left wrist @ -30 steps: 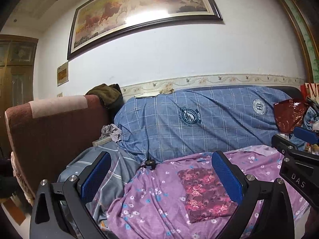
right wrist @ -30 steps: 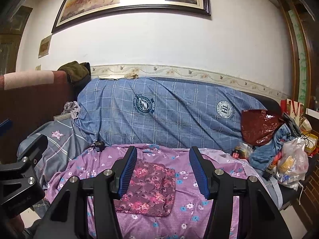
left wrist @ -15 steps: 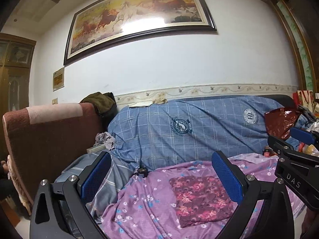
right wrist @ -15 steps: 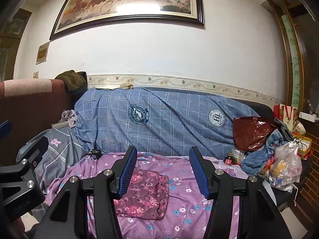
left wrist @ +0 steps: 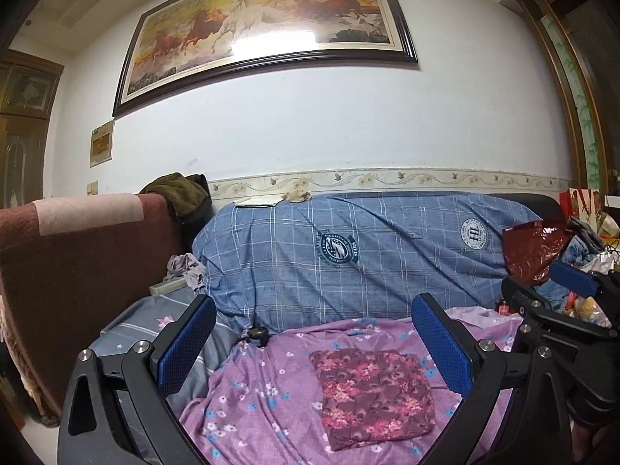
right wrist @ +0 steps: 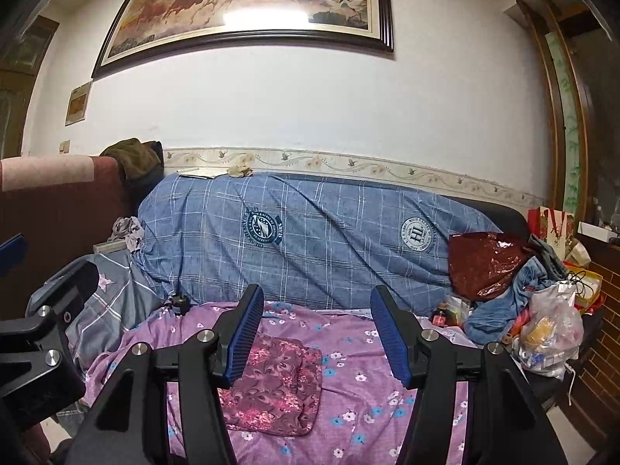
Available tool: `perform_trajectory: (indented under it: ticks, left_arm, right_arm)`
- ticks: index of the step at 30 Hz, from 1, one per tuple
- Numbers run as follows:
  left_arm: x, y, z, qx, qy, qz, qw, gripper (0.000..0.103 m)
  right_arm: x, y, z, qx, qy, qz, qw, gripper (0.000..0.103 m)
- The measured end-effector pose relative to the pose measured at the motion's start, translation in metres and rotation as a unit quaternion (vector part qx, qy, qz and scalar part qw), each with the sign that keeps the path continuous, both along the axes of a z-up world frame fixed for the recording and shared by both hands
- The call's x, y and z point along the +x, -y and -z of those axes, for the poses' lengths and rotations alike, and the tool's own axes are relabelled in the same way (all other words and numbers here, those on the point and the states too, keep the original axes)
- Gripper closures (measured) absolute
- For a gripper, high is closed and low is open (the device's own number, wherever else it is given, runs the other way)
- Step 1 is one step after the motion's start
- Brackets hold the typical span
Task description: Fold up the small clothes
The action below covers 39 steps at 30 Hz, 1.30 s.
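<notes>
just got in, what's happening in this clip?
A person holds two grippers above a sofa, folding small clothes. The left gripper and right gripper are both open and hold nothing. A dark red floral cloth lies folded into a neat rectangle on the purple floral sheet, touching neither gripper. From how it lies, that piece looks done. A heap of clothes and bags sits at the sofa's right end.

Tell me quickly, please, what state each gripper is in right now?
Left gripper: jaws wide open, holding nothing.
Right gripper: jaws open, holding nothing; the folded floral cloth lies below on the sofa.
</notes>
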State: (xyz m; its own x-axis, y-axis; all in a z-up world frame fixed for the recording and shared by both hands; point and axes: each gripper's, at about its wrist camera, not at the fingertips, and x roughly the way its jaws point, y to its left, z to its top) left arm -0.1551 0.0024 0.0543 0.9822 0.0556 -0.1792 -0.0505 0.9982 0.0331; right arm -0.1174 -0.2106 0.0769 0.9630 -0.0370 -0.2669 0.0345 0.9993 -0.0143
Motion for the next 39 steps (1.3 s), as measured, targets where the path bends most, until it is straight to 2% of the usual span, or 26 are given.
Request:
perform_trajectory:
  ticks: [11,39]
  left_arm:
    - [0.031,0.001,-0.01,-0.01,-0.009,0.0,0.9999,0.001]
    - [0.097,0.003,-0.006,-0.027,-0.036,-0.011,0.9989,0.001]
  right_arm:
    - [0.027,-0.001,0.006,-0.002,-0.015,-0.003,1.0,0.044]
    - [0.086,-0.012,0.025,-0.013,-0.052,-0.011,0.999,0.044]
